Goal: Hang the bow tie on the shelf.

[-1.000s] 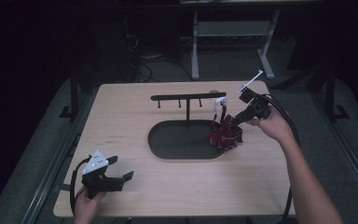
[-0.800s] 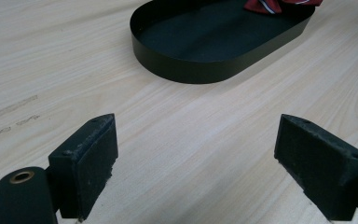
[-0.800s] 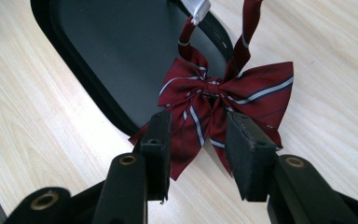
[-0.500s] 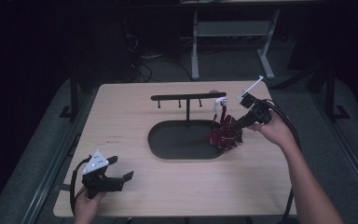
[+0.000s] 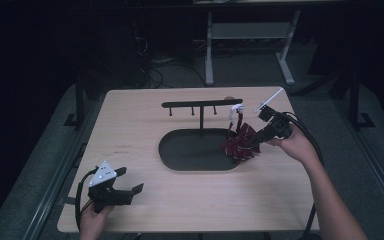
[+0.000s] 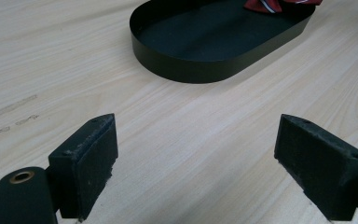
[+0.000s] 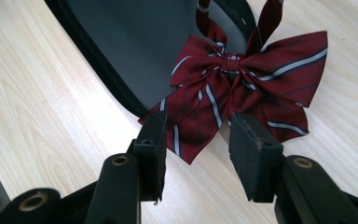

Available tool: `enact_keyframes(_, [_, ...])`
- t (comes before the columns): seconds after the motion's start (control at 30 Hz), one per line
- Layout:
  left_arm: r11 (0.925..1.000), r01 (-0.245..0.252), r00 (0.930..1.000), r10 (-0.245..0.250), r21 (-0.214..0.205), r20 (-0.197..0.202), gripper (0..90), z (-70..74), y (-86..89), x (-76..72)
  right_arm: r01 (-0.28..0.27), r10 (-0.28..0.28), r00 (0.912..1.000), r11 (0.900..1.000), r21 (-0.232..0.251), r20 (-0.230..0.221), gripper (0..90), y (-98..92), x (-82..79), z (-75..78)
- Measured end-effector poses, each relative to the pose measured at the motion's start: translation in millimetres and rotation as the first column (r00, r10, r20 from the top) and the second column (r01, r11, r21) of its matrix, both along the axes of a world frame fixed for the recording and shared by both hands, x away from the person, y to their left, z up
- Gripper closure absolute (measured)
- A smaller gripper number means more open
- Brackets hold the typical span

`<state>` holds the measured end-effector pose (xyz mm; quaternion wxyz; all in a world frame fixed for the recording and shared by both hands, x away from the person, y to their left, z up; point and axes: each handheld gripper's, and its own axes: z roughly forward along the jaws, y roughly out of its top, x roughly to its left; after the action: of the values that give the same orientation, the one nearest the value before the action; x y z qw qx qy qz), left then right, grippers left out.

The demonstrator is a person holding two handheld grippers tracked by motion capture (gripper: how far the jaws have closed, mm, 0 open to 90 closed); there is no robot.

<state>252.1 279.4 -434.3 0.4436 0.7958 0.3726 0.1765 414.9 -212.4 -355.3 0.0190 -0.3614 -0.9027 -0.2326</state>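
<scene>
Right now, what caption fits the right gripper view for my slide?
Right hand-held gripper, jaws just opening, around the lower tail of a striped red bow tie hanging over the black tray's edge.

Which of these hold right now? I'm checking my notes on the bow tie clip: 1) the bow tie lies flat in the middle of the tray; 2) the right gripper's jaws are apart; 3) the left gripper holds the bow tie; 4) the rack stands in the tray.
1) False: the bow tie hangs by its strap from the rack's right end, draped over the tray rim.
2) True: the right gripper has just been opening, its jaws either side of the bow's lower edge.
3) False: the left gripper is open over bare table.
4) True.
</scene>
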Motion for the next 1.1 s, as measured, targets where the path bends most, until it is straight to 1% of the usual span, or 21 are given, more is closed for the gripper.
enact_keyframes(0.17, [1.0000,-0.002,1.0000,0.002,-0.002,0.000,13.1,0.0,-0.1,-0.1,0.000,0.000,1.0000,1.0000,0.001,0.000,54.5,-1.5,-3.7,-4.9])
enact_keyframes(0.27, [1.0000,-0.002,1.0000,0.002,-0.001,0.000,13.1,0.1,-0.1,-0.1,-0.001,0.001,1.0000,1.0000,-0.002,-0.009,53.7,-2.6,-5.8,-8.0])
enact_keyframes(0.33, [1.0000,-0.001,1.0000,0.001,0.001,0.001,13.1,0.2,0.2,-0.2,0.000,0.000,1.0000,1.0000,0.007,-0.008,53.6,-3.9,-7.9,-9.4])
enact_keyframes(0.7, [1.0000,-0.003,1.0000,0.003,-0.002,0.000,13.1,0.0,-0.3,-0.2,0.017,-0.017,0.9998,0.9997,0.016,-0.014,50.4,-11.1,-17.1,-18.6])
enact_keyframes(0.9, [1.0000,-0.001,1.0000,0.001,0.001,0.000,13.1,-0.1,-0.4,-0.2,0.017,-0.017,0.9997,0.9998,0.013,-0.019,49.3,-14.6,-22.8,-23.9])
enact_keyframes(1.1, [1.0000,-0.002,1.0000,0.002,0.001,-0.001,13.1,-0.1,-0.5,-0.2,0.024,-0.023,0.9996,0.9997,0.009,-0.013,47.2,-16.4,-29.5,-28.9])
